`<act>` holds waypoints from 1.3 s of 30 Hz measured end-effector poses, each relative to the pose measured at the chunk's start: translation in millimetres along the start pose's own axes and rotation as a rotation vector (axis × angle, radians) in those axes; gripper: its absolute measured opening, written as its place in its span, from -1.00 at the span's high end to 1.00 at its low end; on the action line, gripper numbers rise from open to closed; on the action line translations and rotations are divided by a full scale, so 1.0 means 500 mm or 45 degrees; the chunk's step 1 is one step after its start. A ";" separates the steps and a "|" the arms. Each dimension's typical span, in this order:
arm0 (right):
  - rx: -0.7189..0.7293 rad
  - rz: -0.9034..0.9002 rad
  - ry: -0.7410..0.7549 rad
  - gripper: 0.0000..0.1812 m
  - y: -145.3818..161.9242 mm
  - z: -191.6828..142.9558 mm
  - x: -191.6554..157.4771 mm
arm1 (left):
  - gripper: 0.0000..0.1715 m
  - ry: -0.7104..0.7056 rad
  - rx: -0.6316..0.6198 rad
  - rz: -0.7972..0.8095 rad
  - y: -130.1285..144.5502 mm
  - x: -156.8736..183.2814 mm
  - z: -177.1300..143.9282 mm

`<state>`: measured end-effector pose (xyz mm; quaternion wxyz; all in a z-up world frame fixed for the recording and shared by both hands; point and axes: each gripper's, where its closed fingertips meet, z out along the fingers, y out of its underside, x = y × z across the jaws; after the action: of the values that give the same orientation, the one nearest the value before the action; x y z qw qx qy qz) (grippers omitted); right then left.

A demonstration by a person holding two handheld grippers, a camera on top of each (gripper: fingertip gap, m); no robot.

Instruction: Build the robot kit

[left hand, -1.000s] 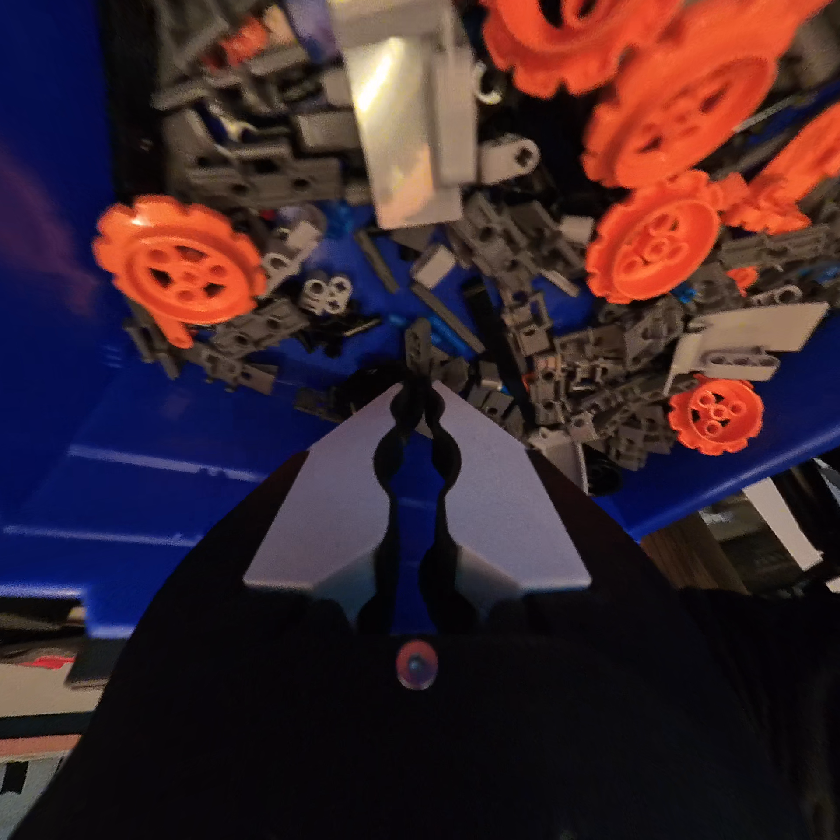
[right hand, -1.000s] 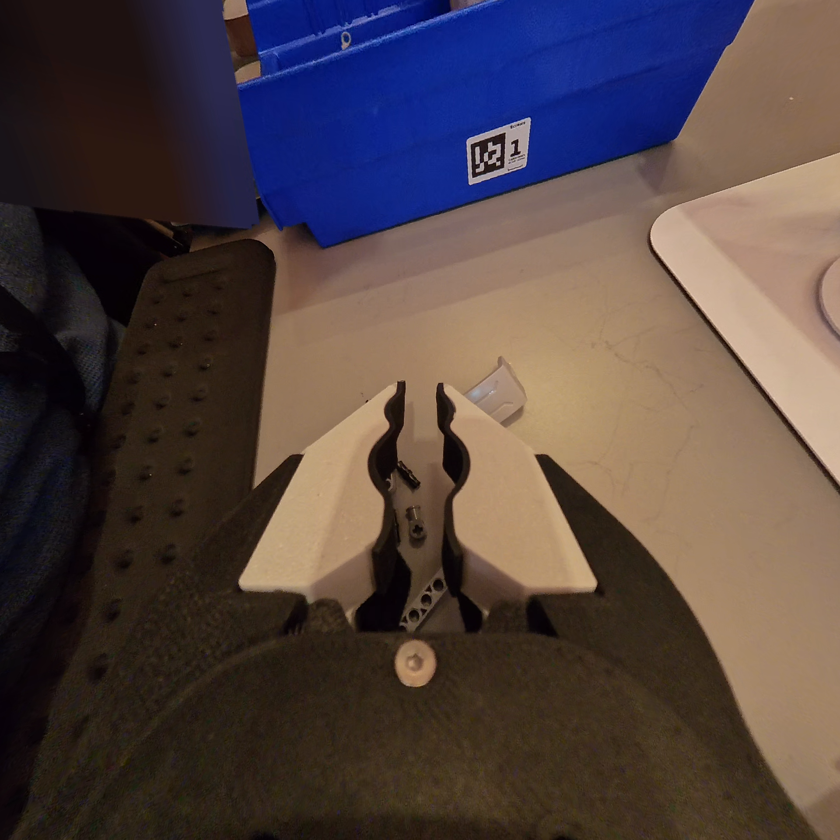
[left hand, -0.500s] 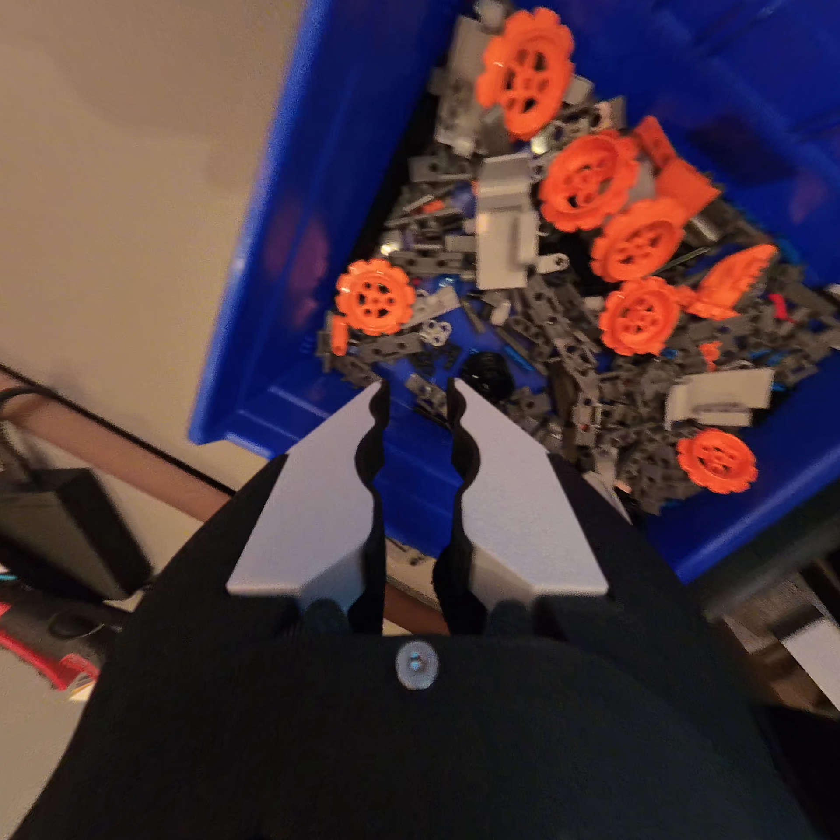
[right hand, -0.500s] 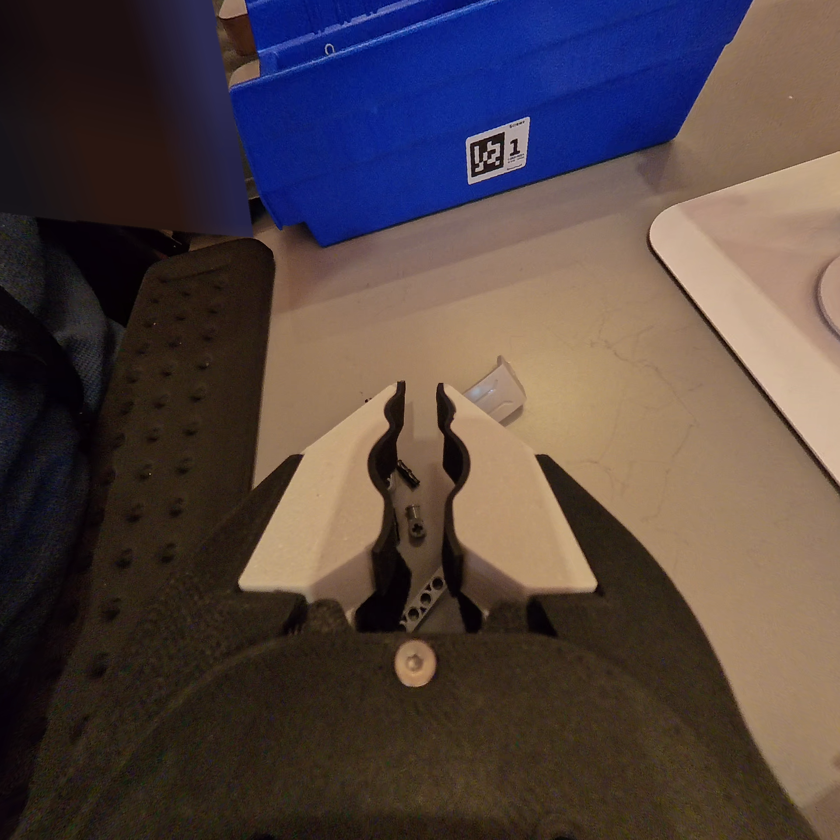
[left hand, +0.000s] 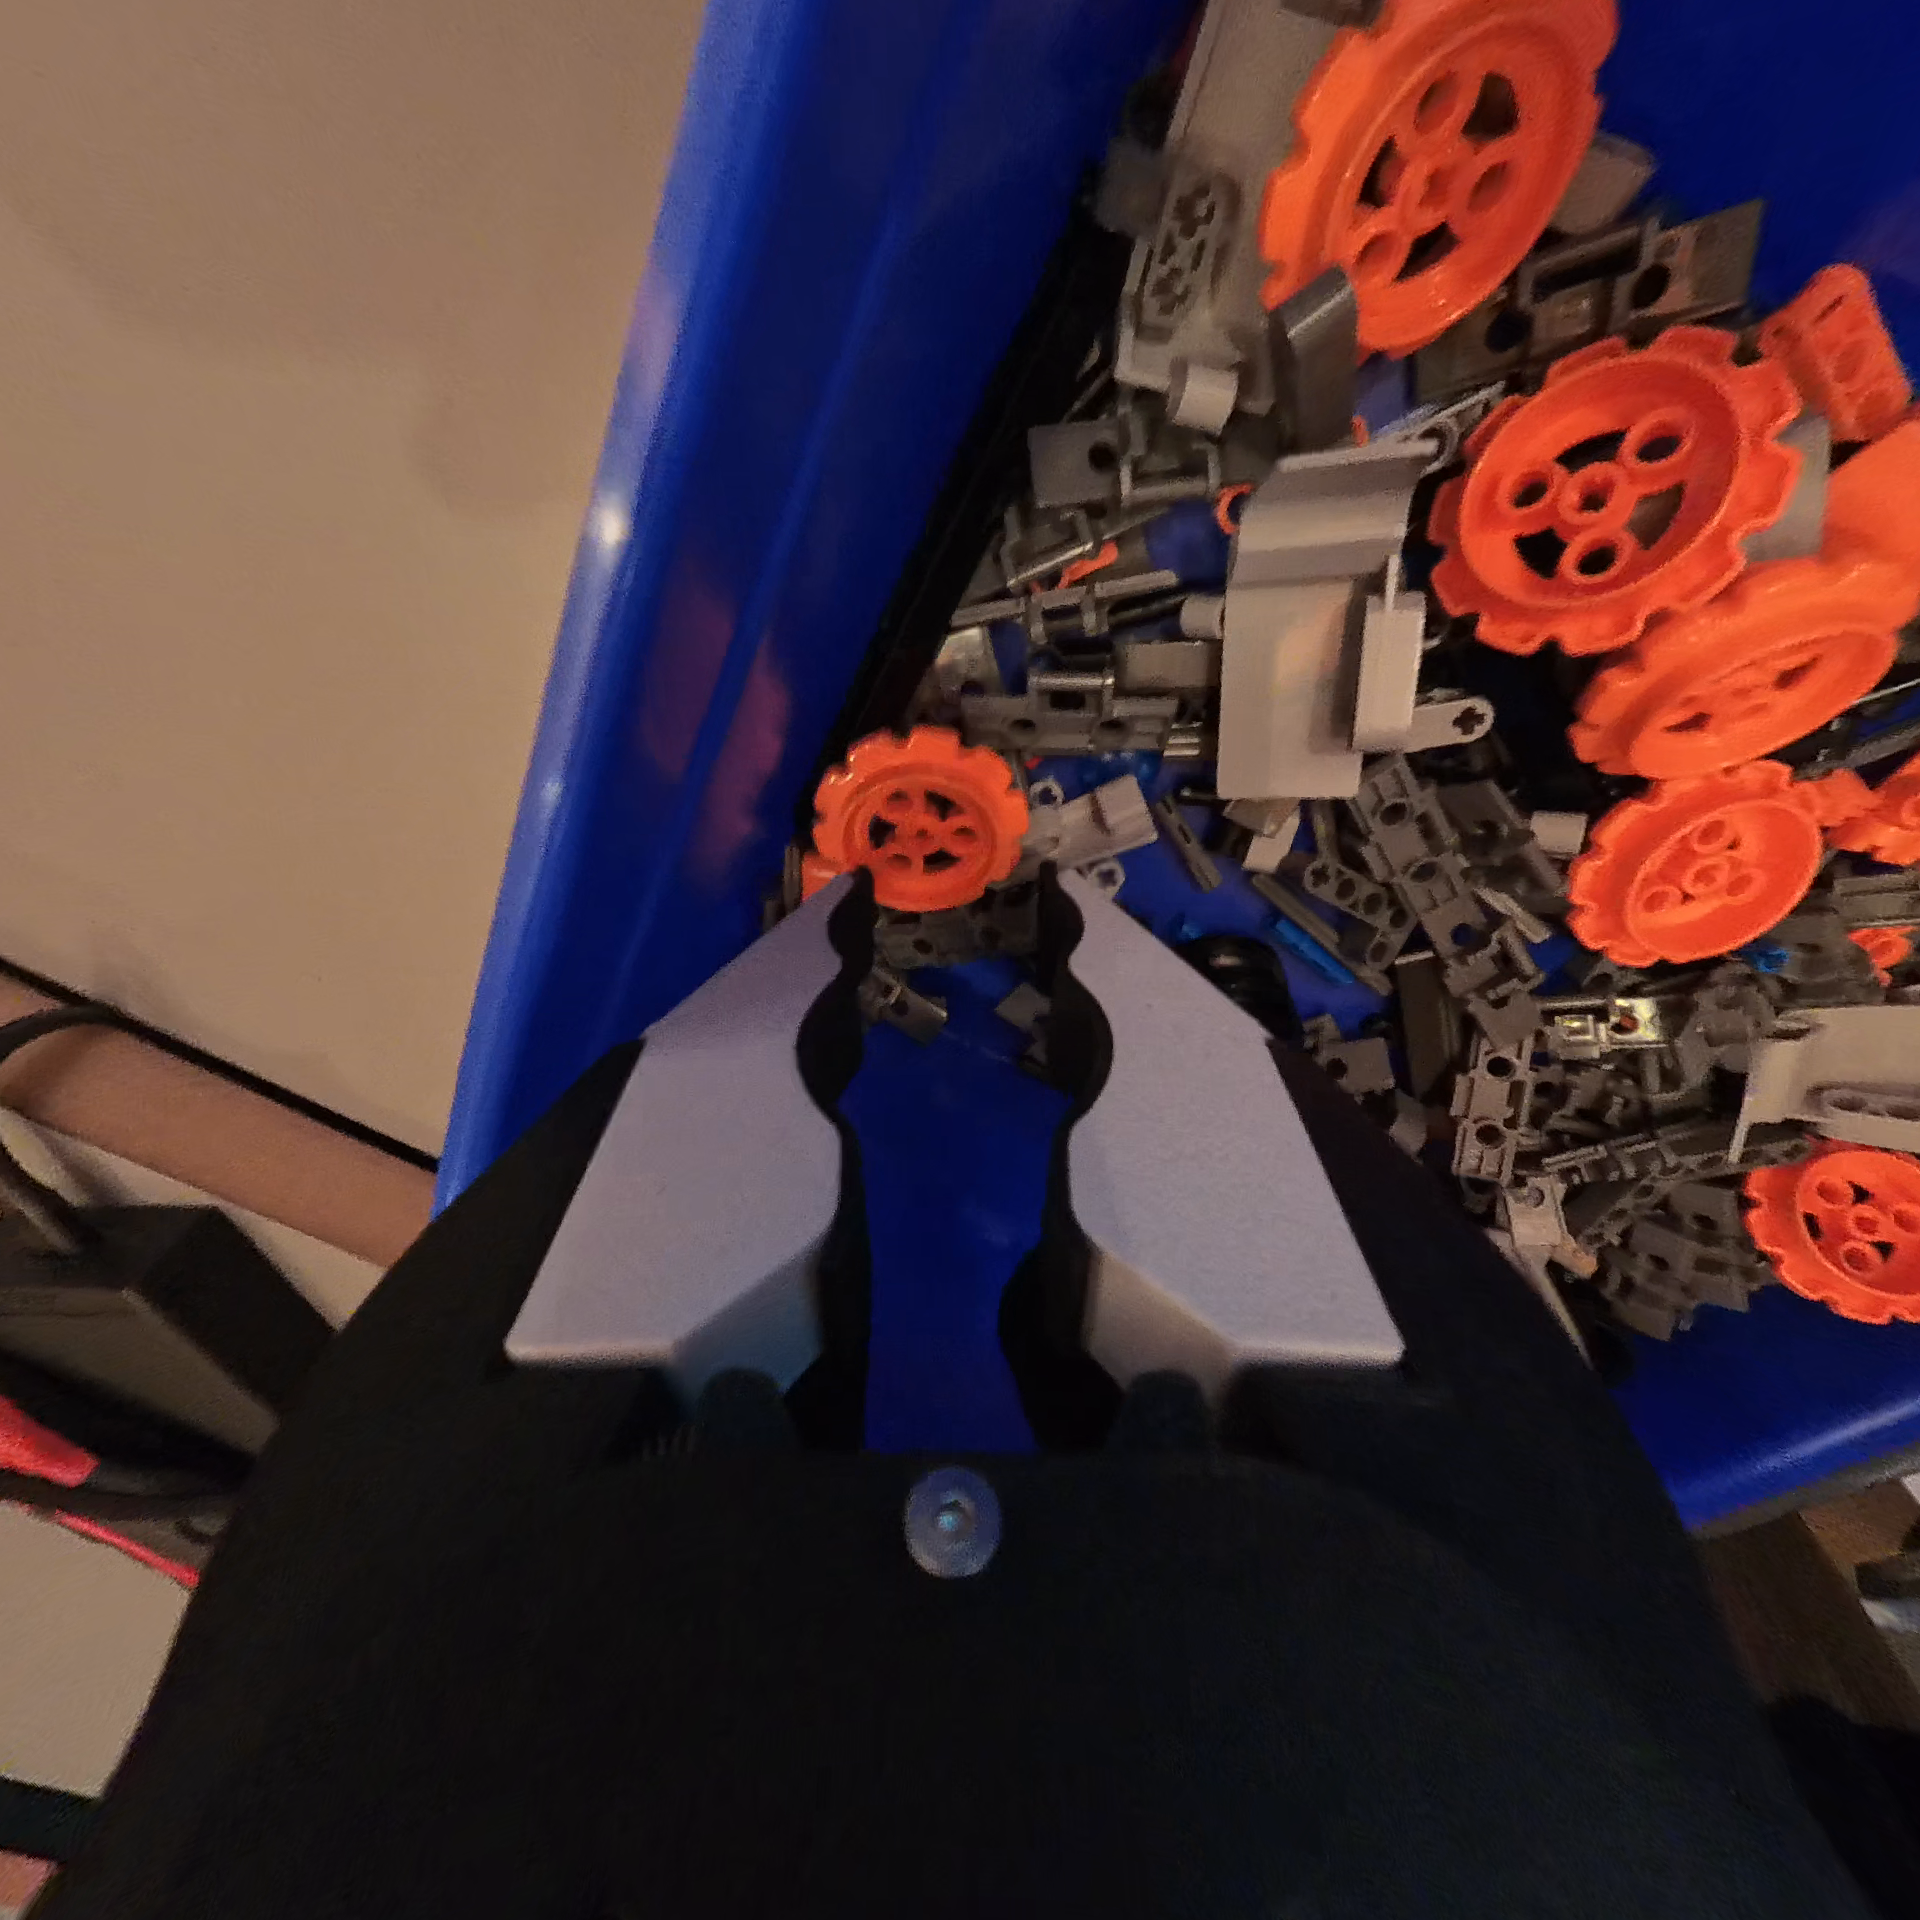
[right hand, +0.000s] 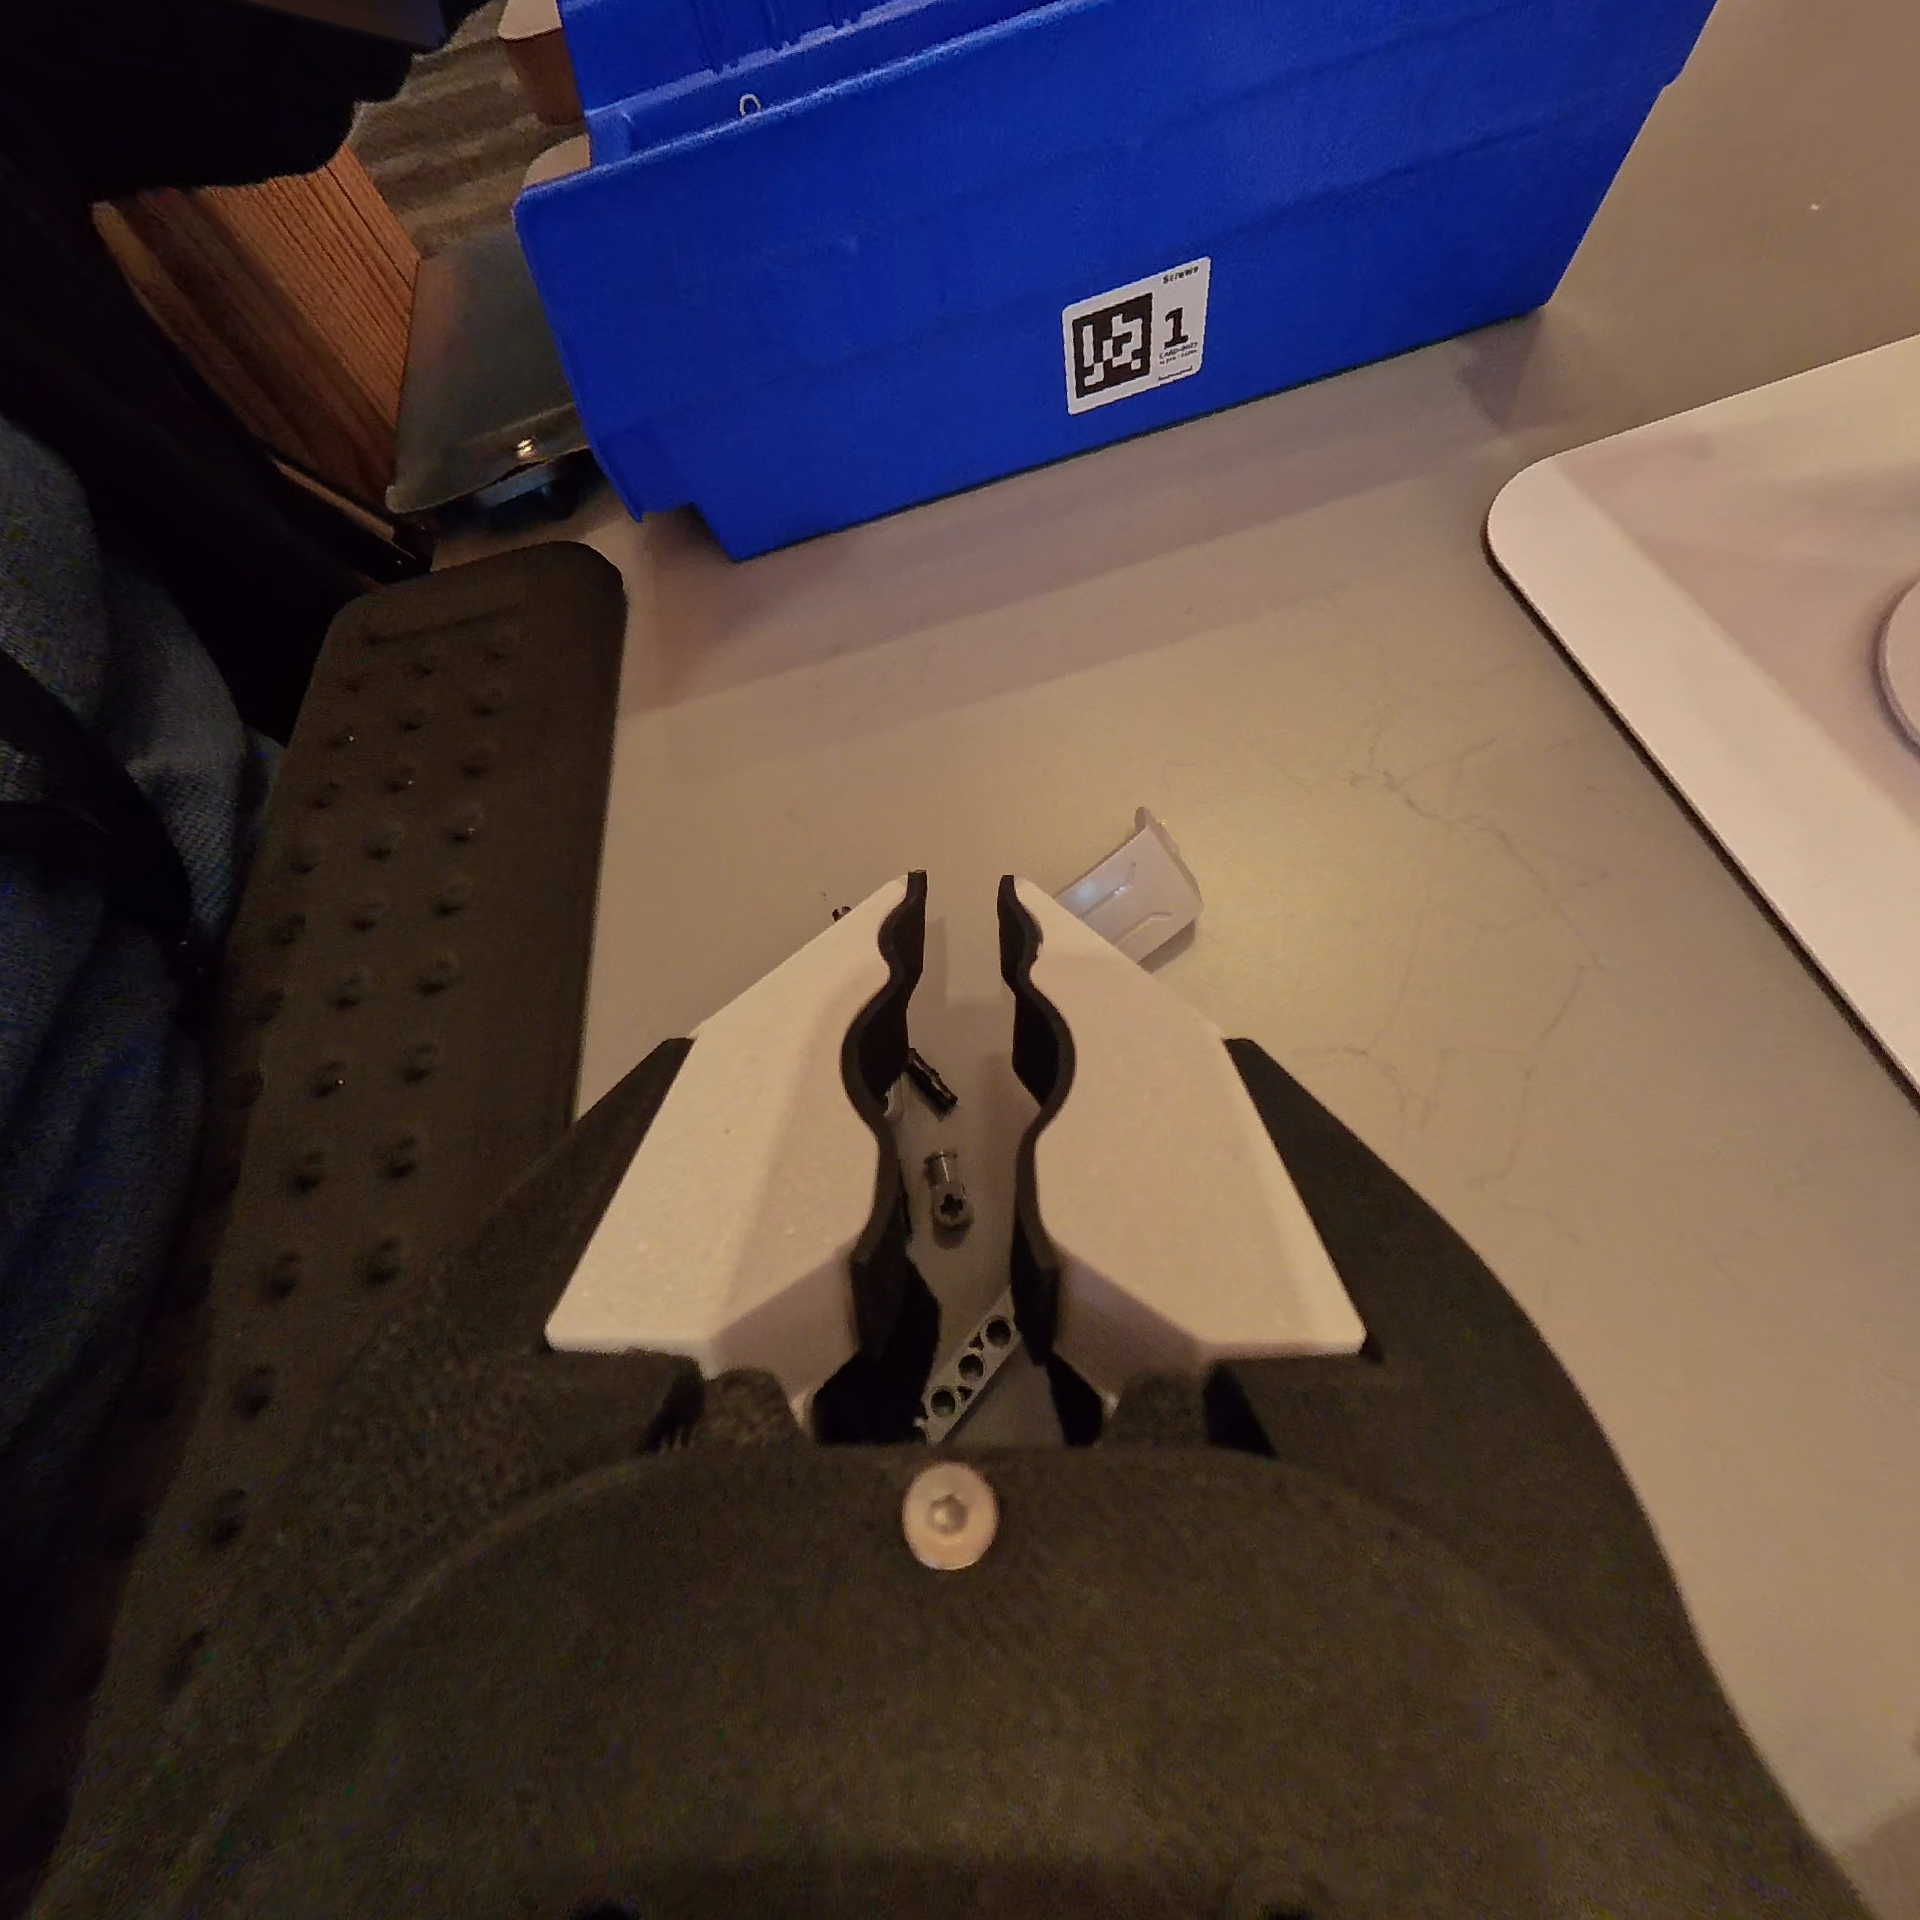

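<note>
Closer now, left gripper (left hand: 951, 883) gapes just below small orange wheel (left hand: 920, 819); right gripper (right hand: 961, 894) parted.

One white label (right hand: 1137, 335) is affixed to the front wall of the blue bin (right hand: 935, 312) in the right wrist view; it carries a black square code pattern, one large digit beside it, a short word above the digit and several lines of fine print below, the fine print being too small to be made out. No writing, brand mark or number is seen on the blue bin (left hand: 727, 623) in the left wrist view, nor on the orange wheels (left hand: 1590, 499) and grey parts (left hand: 1455, 862) held in it.
</note>
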<state>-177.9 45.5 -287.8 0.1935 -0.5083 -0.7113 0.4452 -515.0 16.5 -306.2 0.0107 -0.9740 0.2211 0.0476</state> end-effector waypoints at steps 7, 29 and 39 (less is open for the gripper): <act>0.002 0.001 0.000 0.88 0.000 -0.001 0.000 | 0.89 0.076 -0.004 0.081 -0.011 0.041 0.009; 0.004 0.004 -0.004 0.88 0.000 -0.002 0.000 | 0.77 -0.046 0.101 -0.006 0.040 0.003 -0.059; 0.003 0.010 -0.009 0.88 0.001 0.000 0.001 | 0.77 -0.014 0.181 0.136 -0.032 0.026 -0.054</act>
<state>-177.6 45.9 -288.3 0.1897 -0.5093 -0.7095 0.4486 -494.0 24.1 -280.5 0.0786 -0.9574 0.2754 0.0376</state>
